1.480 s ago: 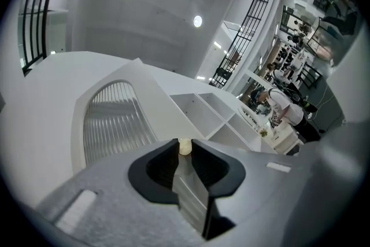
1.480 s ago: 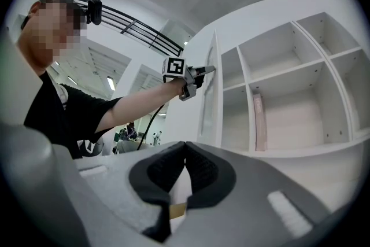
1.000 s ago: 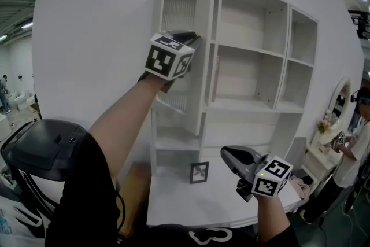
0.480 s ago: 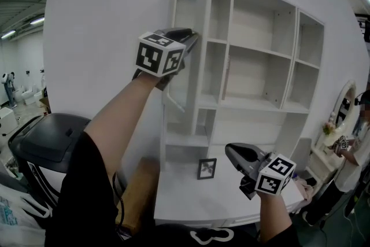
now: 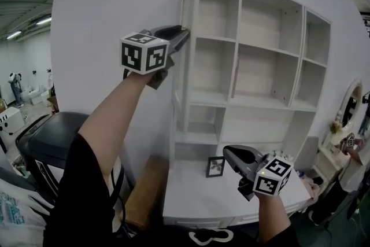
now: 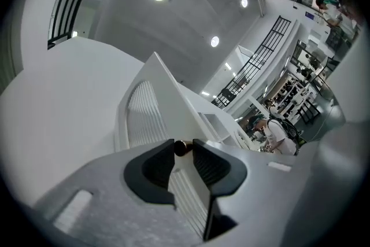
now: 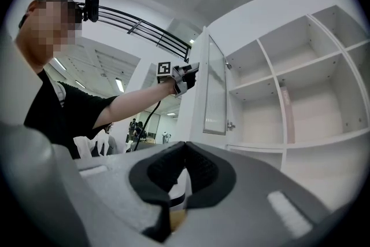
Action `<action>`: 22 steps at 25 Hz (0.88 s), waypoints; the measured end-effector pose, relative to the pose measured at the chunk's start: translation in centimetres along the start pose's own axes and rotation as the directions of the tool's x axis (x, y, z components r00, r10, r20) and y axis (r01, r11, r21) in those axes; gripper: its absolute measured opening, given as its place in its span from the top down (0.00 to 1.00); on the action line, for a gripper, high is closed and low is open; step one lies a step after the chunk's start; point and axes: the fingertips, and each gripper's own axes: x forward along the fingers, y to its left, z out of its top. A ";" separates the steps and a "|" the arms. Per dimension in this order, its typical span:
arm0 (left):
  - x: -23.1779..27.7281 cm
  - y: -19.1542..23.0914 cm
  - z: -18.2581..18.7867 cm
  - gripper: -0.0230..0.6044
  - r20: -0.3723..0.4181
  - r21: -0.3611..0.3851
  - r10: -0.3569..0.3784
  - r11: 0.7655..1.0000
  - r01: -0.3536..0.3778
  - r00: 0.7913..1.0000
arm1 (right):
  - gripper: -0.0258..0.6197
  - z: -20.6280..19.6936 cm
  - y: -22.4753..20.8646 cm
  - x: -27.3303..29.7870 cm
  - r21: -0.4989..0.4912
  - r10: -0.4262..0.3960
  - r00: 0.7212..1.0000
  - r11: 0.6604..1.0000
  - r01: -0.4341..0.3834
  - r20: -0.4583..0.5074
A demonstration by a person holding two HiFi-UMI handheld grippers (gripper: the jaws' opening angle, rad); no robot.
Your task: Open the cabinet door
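Note:
The white cabinet (image 5: pixel 254 66) stands on a white table, and its arched door with ribbed glass (image 5: pixel 185 72) is swung out, almost edge-on in the head view. My left gripper (image 5: pixel 184 32) is raised at the door's free edge. In the left gripper view the small dark door knob (image 6: pixel 182 147) sits between the tips of my left gripper (image 6: pixel 182 151). The pads still touch the knob while the jaws are opening. The right gripper view shows the door (image 7: pixel 215 89) from inside. My right gripper (image 5: pixel 226 153) hangs low over the table, its pads together on nothing (image 7: pixel 184 153).
A small picture frame (image 5: pixel 215 166) stands on the white table (image 5: pixel 196 202) below the shelves. A black chair (image 5: pixel 46 142) is at the left. At the far right edge stand a person (image 5: pixel 352 153) and a mirror (image 5: pixel 346 107).
The door has swung further open, from angled to nearly edge-on. My left gripper travelled left with its edge. My right gripper stayed low over the table, shifting only slightly.

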 end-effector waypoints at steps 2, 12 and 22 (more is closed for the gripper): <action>-0.6 0.5 0.0 0.81 0.003 -0.005 -0.006 1.000 0.006 1.000 | 0.96 -0.5 0.3 0.4 0.012 0.002 1.000 1.000 -0.002 -0.007; -3.2 2.9 0.1 0.81 0.031 -0.022 0.057 0.998 -0.056 0.998 | 0.96 -1.7 1.9 1.6 0.036 0.049 0.998 0.998 -0.048 -0.030; -5.4 4.2 0.9 0.82 -0.020 0.020 0.124 0.992 -0.124 0.992 | 0.96 -1.2 2.1 -0.3 0.024 0.081 0.995 0.996 -0.080 -0.057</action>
